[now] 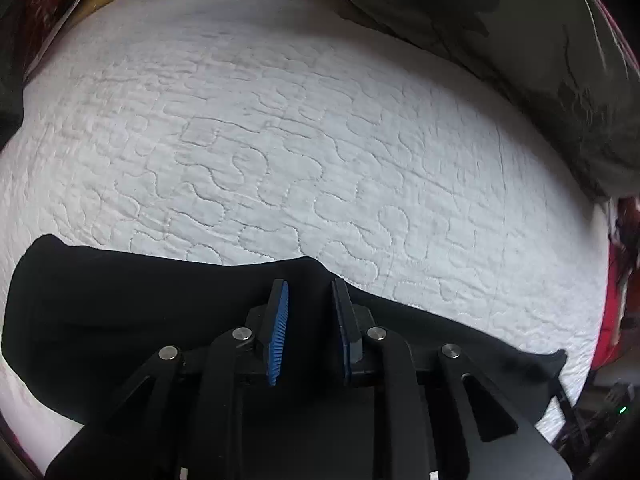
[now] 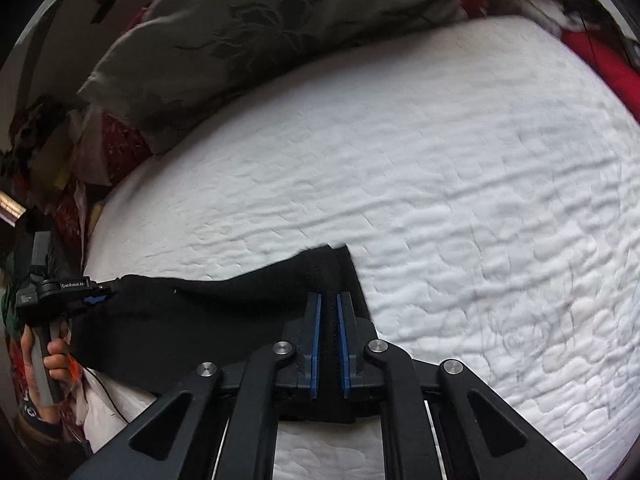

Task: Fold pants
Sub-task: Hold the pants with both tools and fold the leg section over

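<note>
The black pants lie across the near edge of a white quilted bed. My left gripper sits over the pants' far edge with its blue pads apart and cloth bunched between them. In the right wrist view the pants stretch from the left gripper at far left to my right gripper. My right gripper's blue pads stand close together on the ribbed waistband, which runs between them.
A grey-green floral duvet is heaped along the bed's far side, also in the left wrist view. Red fabric lies past the bed's right edge. Clutter fills the left side beside the bed.
</note>
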The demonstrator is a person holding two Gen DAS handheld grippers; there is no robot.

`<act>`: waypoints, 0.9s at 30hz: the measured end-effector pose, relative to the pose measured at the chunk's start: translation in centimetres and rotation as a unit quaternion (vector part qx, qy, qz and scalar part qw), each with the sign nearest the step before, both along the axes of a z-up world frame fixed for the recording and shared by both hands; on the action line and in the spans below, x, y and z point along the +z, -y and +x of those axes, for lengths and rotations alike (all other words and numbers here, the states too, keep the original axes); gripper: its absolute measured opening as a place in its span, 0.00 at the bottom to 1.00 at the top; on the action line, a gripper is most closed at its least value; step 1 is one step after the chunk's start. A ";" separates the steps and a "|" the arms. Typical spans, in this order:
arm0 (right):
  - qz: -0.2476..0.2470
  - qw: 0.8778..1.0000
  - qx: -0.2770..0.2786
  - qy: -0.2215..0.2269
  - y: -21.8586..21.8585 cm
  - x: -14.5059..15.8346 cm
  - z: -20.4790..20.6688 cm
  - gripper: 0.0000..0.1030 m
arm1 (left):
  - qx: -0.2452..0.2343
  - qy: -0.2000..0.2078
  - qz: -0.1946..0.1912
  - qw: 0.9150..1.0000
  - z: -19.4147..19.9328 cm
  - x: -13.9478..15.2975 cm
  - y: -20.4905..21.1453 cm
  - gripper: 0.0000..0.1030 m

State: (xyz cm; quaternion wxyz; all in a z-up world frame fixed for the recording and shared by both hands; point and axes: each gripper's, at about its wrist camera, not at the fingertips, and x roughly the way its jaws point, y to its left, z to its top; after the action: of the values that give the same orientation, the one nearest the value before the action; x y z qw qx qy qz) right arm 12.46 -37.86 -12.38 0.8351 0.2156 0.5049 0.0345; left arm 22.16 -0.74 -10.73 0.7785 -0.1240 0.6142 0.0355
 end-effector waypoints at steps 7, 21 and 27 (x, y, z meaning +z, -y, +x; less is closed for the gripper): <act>0.017 1.000 -0.009 0.003 0.6 -0.6 -1.1 0.07 | 0.030 -0.007 -0.088 0.996 -0.5 0.4 -3.4 0.15; 0.043 0.999 -0.015 0.001 0.9 -0.8 -1.4 0.12 | 0.088 0.033 -0.079 0.992 -3.3 4.2 -19.6 0.53; 0.043 0.999 -0.015 -0.004 0.8 -0.7 -0.9 0.13 | 0.085 0.001 -0.104 0.991 -4.1 1.7 -22.5 0.53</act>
State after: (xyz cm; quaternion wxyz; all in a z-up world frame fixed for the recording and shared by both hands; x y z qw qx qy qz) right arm 11.53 -38.62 -13.09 0.8237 0.2589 0.5026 0.0428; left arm 18.08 21.71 -9.03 0.7562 -0.2562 0.6009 0.0373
